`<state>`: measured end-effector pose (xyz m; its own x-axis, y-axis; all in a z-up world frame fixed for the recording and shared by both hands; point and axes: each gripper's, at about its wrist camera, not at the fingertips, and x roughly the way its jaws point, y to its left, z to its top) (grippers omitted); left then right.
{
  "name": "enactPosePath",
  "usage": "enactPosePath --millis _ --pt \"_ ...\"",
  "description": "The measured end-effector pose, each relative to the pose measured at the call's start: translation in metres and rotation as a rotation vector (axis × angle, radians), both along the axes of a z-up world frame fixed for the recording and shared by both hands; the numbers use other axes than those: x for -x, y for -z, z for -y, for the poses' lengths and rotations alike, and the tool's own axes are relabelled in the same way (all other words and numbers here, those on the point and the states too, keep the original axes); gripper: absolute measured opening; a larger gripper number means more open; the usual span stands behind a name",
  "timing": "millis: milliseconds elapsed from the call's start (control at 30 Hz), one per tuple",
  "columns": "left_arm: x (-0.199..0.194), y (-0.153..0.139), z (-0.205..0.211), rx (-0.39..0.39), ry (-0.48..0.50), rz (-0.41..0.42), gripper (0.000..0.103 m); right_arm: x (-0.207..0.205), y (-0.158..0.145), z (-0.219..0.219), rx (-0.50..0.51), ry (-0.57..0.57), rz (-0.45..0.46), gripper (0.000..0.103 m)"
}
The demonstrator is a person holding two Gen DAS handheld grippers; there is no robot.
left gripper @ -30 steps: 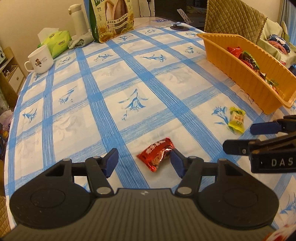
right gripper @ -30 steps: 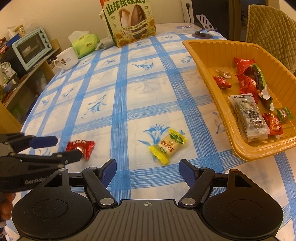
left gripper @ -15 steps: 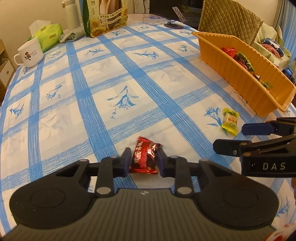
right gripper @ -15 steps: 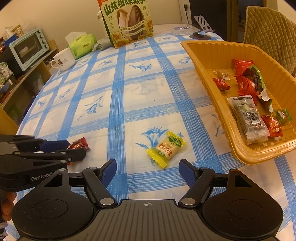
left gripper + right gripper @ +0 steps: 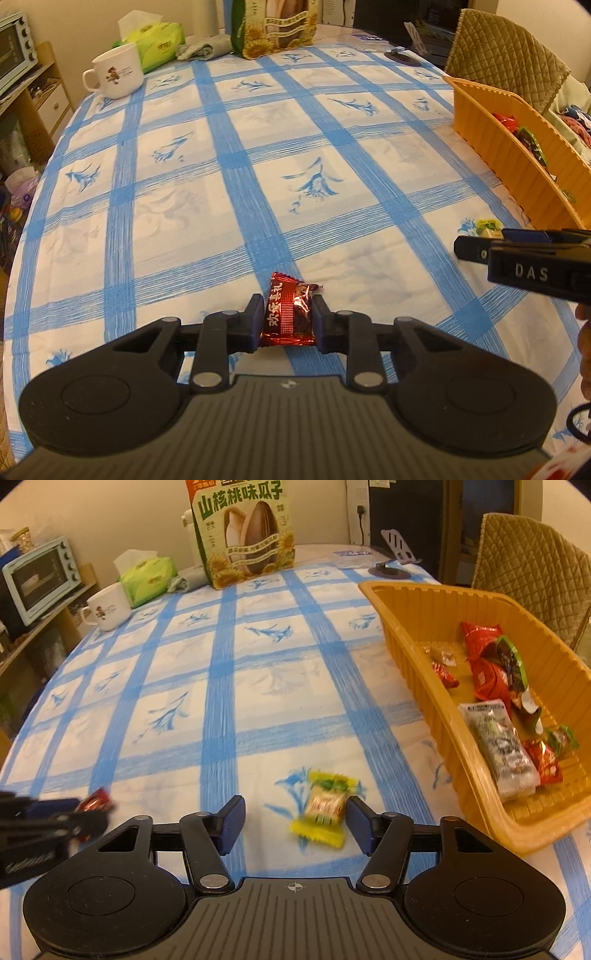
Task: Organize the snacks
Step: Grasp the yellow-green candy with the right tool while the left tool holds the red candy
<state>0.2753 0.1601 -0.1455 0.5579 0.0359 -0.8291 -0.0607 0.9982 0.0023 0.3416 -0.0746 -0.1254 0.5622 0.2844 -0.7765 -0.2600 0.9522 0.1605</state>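
Observation:
A red candy stands on edge on the blue-checked tablecloth, and my left gripper is shut on it, both pads pressing its sides. In the right wrist view that candy peeks out beside the left gripper. A yellow candy lies between the fingers of my right gripper, whose jaws are closing. The right pad touches it and the left pad stands apart. From the left wrist view the yellow candy is half hidden behind the right gripper. The orange basket holds several snacks.
A white mug, a green tissue pack and a big sunflower-seed bag stand at the table's far end. A toaster oven sits on a shelf at the left. A quilted chair is behind the basket.
My left gripper shut on the red candy, which turned up on edge between the pads. My right gripper moved forward over the yellow candy and its jaws narrowed around it.

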Motion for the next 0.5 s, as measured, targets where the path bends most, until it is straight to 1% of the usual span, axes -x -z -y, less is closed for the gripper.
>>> enactPosePath --millis 67,200,300,400,467,500 --pt "0.002 0.0 -0.002 0.002 -0.014 -0.001 0.025 -0.002 0.001 -0.003 0.03 -0.012 0.017 0.052" --pt "0.005 -0.001 -0.005 0.009 -0.035 -0.004 0.025 -0.002 0.003 -0.004 0.057 -0.039 0.036 0.048" --pt "0.008 -0.001 -0.005 0.013 -0.046 -0.005 0.025 0.001 0.004 -0.002 0.07 -0.071 0.051 0.043" --pt "0.011 -0.002 -0.004 0.014 -0.052 -0.007 0.024 0.003 0.004 0.0 0.074 -0.108 0.057 0.033" --pt "0.011 -0.002 -0.003 0.013 -0.054 -0.009 0.024 0.005 0.003 0.0 0.077 -0.13 0.054 0.022" --pt "0.012 -0.002 -0.002 0.016 -0.056 -0.011 0.024 0.005 0.003 0.0 0.078 -0.139 0.05 0.022"
